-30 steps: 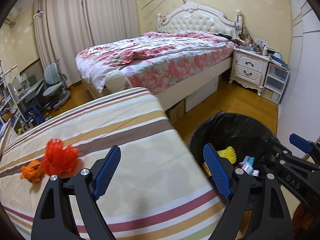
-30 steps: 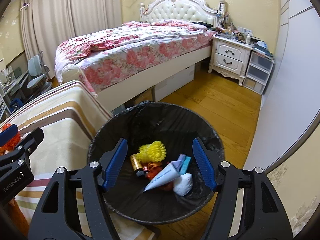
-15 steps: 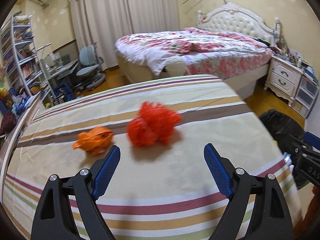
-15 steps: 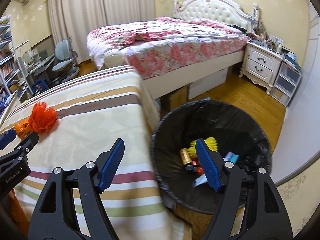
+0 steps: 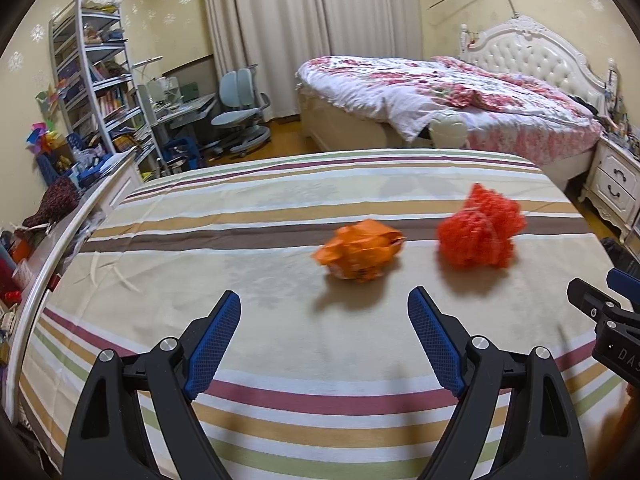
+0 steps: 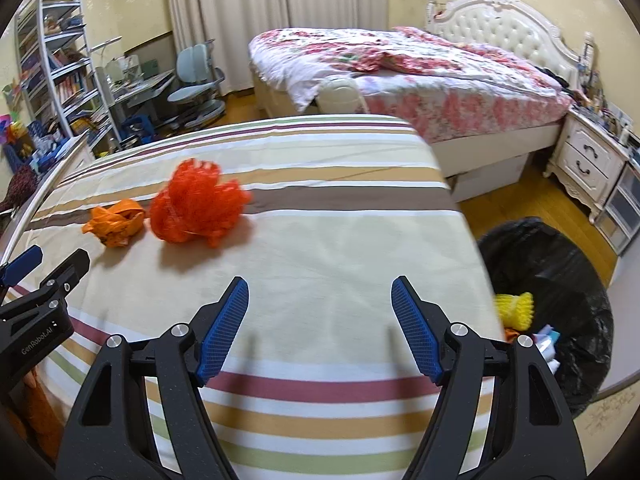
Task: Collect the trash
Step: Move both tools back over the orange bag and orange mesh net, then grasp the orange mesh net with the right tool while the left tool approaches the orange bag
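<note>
On the striped sheet (image 5: 280, 344), orange wrapper (image 5: 359, 253) left of red mesh (image 5: 478, 236); left gripper (image 5: 324, 342) and right gripper (image 6: 320, 328) gape wide, empty.

Striped sheet (image 5: 248, 288): matt woven cloth under both tongs. Orange wad (image 5: 358, 254): crinkled paper ahead. Red bundle (image 5: 478, 234): coarse plastic mesh. Bin liner (image 6: 560, 264): glossy black plastic, rightward.

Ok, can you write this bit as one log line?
left tongs: open, empty | right tongs: open, empty | orange wrapper, red net: on striped sheet
</note>
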`<action>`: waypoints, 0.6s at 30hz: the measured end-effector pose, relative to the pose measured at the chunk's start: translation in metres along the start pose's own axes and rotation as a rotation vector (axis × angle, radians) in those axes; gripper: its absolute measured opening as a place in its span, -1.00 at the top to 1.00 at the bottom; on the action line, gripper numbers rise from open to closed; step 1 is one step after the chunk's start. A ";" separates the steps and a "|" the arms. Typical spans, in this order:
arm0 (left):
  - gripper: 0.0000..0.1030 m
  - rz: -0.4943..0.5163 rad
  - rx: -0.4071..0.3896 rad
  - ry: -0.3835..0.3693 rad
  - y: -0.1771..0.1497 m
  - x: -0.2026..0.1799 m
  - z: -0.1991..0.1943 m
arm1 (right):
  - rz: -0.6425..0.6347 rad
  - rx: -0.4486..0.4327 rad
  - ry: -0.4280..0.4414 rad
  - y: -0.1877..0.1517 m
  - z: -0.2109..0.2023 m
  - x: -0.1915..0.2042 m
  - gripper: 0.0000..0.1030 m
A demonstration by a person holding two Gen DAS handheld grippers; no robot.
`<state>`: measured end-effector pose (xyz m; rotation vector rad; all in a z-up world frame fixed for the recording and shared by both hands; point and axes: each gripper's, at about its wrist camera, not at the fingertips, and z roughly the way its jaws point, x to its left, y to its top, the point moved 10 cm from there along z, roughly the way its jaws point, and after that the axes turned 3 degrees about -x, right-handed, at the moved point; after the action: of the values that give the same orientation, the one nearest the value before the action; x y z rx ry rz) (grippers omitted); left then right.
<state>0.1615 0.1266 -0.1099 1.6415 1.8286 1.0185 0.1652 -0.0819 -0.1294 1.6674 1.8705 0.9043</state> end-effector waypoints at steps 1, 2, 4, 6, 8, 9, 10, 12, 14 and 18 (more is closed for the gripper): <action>-0.61 -0.009 0.004 0.008 -0.001 0.007 0.002 | -0.004 0.007 0.012 0.000 0.003 0.008 -0.40; -0.61 -0.018 0.009 0.014 -0.002 0.013 0.004 | -0.007 0.012 0.018 0.000 0.005 0.014 -0.41; -0.61 -0.034 0.015 0.024 -0.004 0.025 0.007 | -0.015 0.029 0.038 0.001 0.012 0.029 -0.40; -0.61 -0.046 0.017 0.035 -0.005 0.034 0.009 | -0.019 0.033 0.050 0.003 0.014 0.040 -0.41; -0.61 -0.057 0.018 0.043 -0.006 0.043 0.010 | -0.023 0.035 0.062 0.005 0.017 0.050 -0.41; -0.61 -0.063 0.018 0.046 -0.006 0.047 0.010 | -0.025 0.038 0.065 0.006 0.018 0.056 -0.42; -0.61 -0.068 0.018 0.049 -0.006 0.050 0.011 | -0.028 0.038 0.067 0.008 0.020 0.060 -0.42; -0.61 -0.076 0.016 0.057 -0.004 0.058 0.013 | -0.037 0.040 0.068 0.011 0.024 0.071 -0.42; -0.61 -0.083 0.015 0.069 -0.003 0.065 0.015 | -0.043 0.041 0.069 0.014 0.028 0.079 -0.42; -0.61 -0.094 0.015 0.092 -0.002 0.081 0.018 | -0.050 0.038 0.054 0.021 0.035 0.086 -0.43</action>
<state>0.1605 0.2096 -0.1127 1.5249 1.9577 1.0576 0.1921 0.0093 -0.1312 1.6259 1.9675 0.9073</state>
